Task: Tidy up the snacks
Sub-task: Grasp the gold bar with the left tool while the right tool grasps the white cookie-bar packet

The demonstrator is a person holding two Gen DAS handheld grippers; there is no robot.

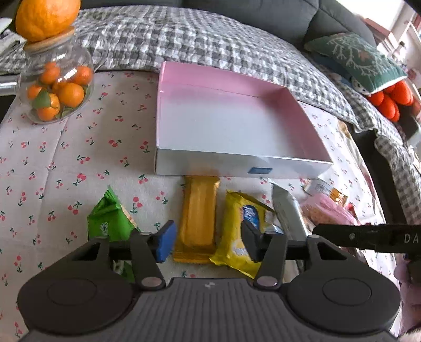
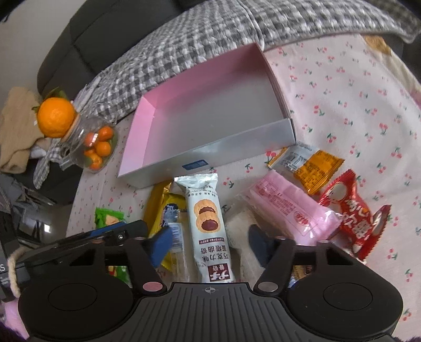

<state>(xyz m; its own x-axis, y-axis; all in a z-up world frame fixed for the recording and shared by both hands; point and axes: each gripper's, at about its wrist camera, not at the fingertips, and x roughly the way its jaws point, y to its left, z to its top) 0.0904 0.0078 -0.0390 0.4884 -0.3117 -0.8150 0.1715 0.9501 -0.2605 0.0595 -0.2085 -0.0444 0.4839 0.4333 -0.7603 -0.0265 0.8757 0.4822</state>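
An empty pink-lined box (image 1: 226,126) (image 2: 210,126) stands on the cherry-print cloth. Snack packs lie in front of it. My left gripper (image 1: 208,242) is open above a golden bar (image 1: 198,218), with a green pack (image 1: 110,218) to its left and a yellow cookie pack (image 1: 242,231) to its right. My right gripper (image 2: 208,244) is open over a white cookie pack (image 2: 208,226). A pink pack (image 2: 292,210), a red candy pack (image 2: 355,218) and an orange-and-white pack (image 2: 307,165) lie to its right.
A glass jar of small oranges (image 1: 56,86) (image 2: 92,147) with a big orange (image 1: 46,17) on its lid stands left of the box. A grey checked blanket (image 1: 184,36) and a green cushion (image 1: 355,60) lie behind.
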